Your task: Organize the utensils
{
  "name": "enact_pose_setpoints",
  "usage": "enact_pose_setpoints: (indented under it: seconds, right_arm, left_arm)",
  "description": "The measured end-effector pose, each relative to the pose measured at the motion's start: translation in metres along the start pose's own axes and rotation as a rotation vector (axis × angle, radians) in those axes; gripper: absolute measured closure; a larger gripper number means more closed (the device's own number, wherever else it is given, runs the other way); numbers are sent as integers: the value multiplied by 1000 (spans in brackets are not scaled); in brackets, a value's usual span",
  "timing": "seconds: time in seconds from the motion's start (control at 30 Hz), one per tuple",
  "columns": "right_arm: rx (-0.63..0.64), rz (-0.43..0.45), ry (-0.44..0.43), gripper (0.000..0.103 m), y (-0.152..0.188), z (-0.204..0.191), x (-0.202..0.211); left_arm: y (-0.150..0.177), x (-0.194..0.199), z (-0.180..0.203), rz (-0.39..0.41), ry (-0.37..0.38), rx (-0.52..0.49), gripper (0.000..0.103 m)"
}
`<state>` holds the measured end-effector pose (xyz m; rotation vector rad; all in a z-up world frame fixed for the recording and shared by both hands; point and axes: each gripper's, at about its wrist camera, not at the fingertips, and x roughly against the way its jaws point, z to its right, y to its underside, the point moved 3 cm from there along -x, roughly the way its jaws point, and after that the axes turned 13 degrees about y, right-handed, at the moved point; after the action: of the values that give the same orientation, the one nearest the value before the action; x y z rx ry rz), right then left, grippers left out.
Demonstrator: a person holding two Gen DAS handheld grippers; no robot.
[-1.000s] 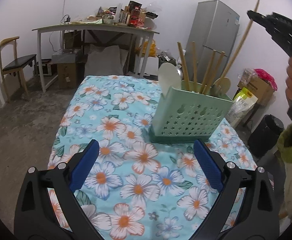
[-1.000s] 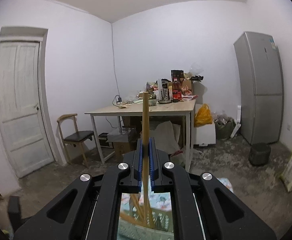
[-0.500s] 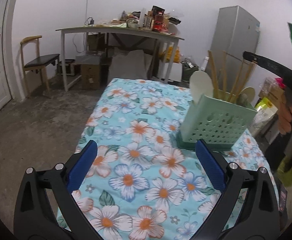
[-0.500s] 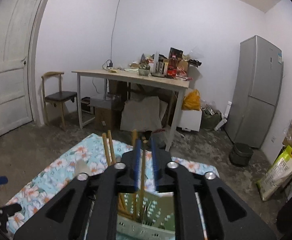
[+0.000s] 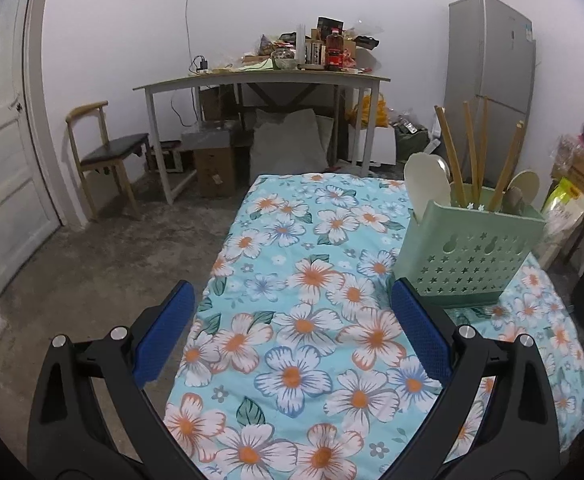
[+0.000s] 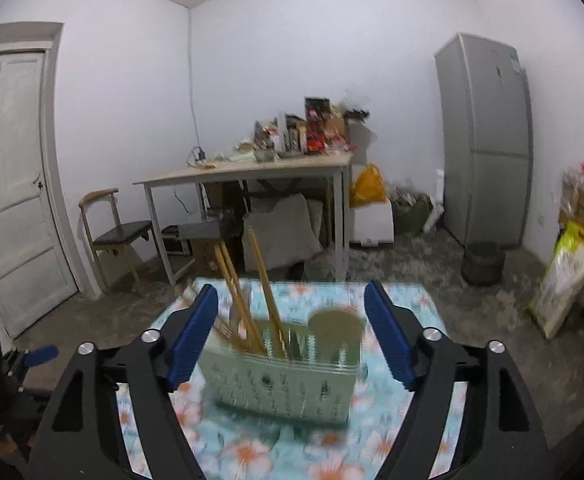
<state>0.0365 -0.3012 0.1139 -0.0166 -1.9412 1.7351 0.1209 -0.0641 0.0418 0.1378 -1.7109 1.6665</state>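
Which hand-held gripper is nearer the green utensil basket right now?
Right. The right hand-held gripper hangs just above the green utensil basket, jaws opening, nothing between them. The left hand-held gripper sits back over the floral cloth, the basket ahead to its right.

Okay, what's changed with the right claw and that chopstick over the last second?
The right claw let go of the long wooden chopstick it was pinching; its jaws are opening with nothing between them. The wooden chopsticks stand in the green perforated plastic utensil basket. The basket has not shifted on the floral tablecloth, and the left claw stayed open and empty.
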Motion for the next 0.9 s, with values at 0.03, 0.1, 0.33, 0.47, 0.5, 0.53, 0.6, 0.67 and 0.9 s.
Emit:
enact_pose_setpoints:
  seconds: [0.03, 0.1, 0.33, 0.47, 0.5, 0.53, 0.6, 0.67, 0.9]
  right_arm:
    - [-2, -22, 4, 25, 7, 2, 0]
    - [-10, -92, 17, 24, 31, 4, -1]
    - [-30, -205, 101, 12, 72, 7, -3]
    - [-14, -169, 144, 6, 68, 10, 5]
    - [-1, -164, 157, 6, 68, 10, 6]
    - [7, -162, 165, 6, 67, 10, 8]
    - [19, -158, 179, 6, 69, 11, 12]
    - [16, -166, 183, 6, 72, 14, 13]
    - [20, -237, 219, 6, 90, 28, 7]
  left_arm:
    - [0, -1, 3, -7, -10, -7, 8]
    - [2, -4, 10, -29, -28, -29, 8]
    - [-4, -7, 46, -62, -34, -85, 8]
    - [-8, -8, 61, -81, -33, -82, 8]
    - [-9, -10, 63, -96, -40, -67, 8]
    - [-9, -11, 64, -107, -43, -49, 8]
    - [-9, -12, 63, -118, -50, -18, 8]
    - [-7, -12, 63, -130, -64, 7, 8]
    - [1, -16, 63, -174, -97, 42, 8]
